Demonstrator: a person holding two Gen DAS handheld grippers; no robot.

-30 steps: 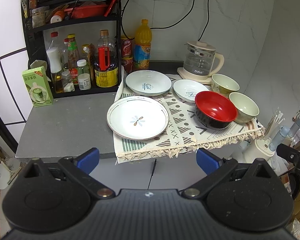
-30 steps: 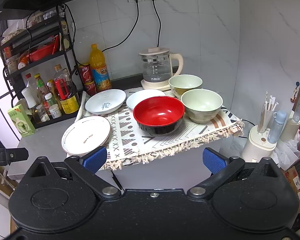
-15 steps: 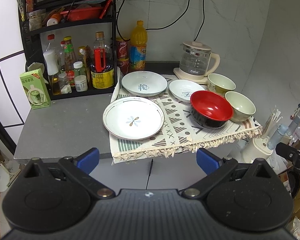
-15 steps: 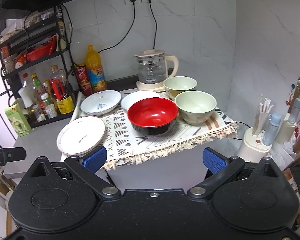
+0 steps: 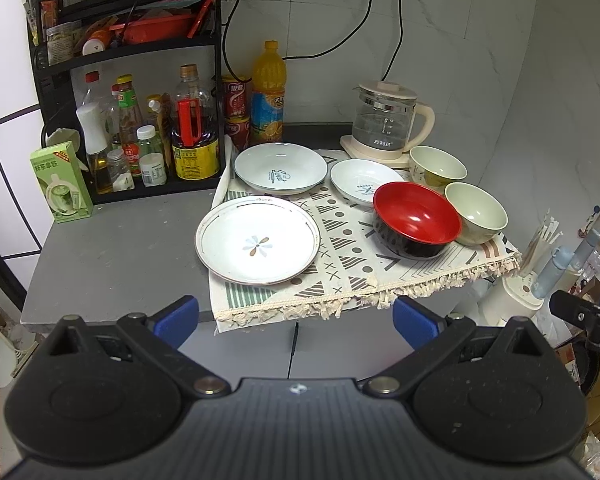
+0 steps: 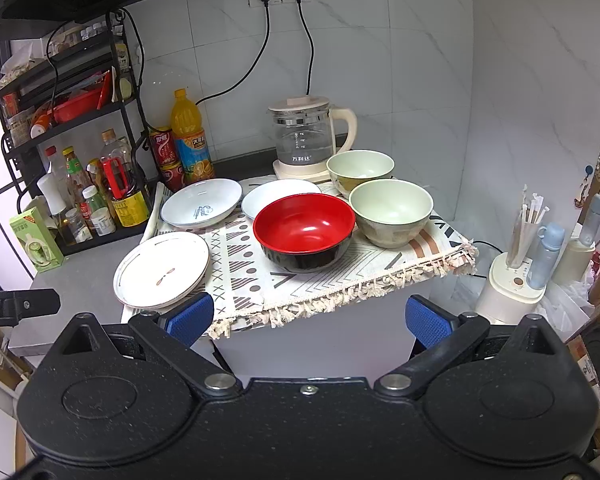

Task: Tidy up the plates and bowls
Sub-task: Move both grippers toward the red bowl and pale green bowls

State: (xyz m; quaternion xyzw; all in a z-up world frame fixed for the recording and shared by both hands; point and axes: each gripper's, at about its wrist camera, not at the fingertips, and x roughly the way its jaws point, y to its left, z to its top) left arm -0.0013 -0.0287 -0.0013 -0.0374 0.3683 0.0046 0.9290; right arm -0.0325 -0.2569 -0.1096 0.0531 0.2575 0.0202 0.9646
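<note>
1. On the patterned cloth [image 5: 352,256], all six dishes sit separately, none stacked. From the left wrist view, the flower plate [image 5: 258,245] lies at about 9 o'clock of the cloth, partly over its left edge onto the grey counter [image 5: 112,248].

2. Behind the flower plate, at 12 o'clock, is the blue-print deep plate [image 5: 281,168]; the smaller white dish [image 5: 366,186] is just beside it to the right. The red bowl [image 5: 417,218] sits at 3 o'clock, close against the near green bowl [image 5: 476,212]; whether they touch cannot be told. The far green bowl [image 5: 438,166] stands in front of the kettle [image 5: 386,124].

3. Over the last second both cameras have drawn slightly back and up: the dishes now look a little smaller and sit lower in each view. No dish has shifted.

4. The left gripper [image 5: 296,314] has its blue pads wide apart and holds nothing; it hangs off the counter's front edge. The right gripper [image 6: 308,316] is likewise spread and empty, with the red bowl at 12 o'clock.

5. My reading: organizing has not begun. The small retreat looks like settling for an approach, not progress. Stacking plates on plates and nesting bowls all remains.
</note>
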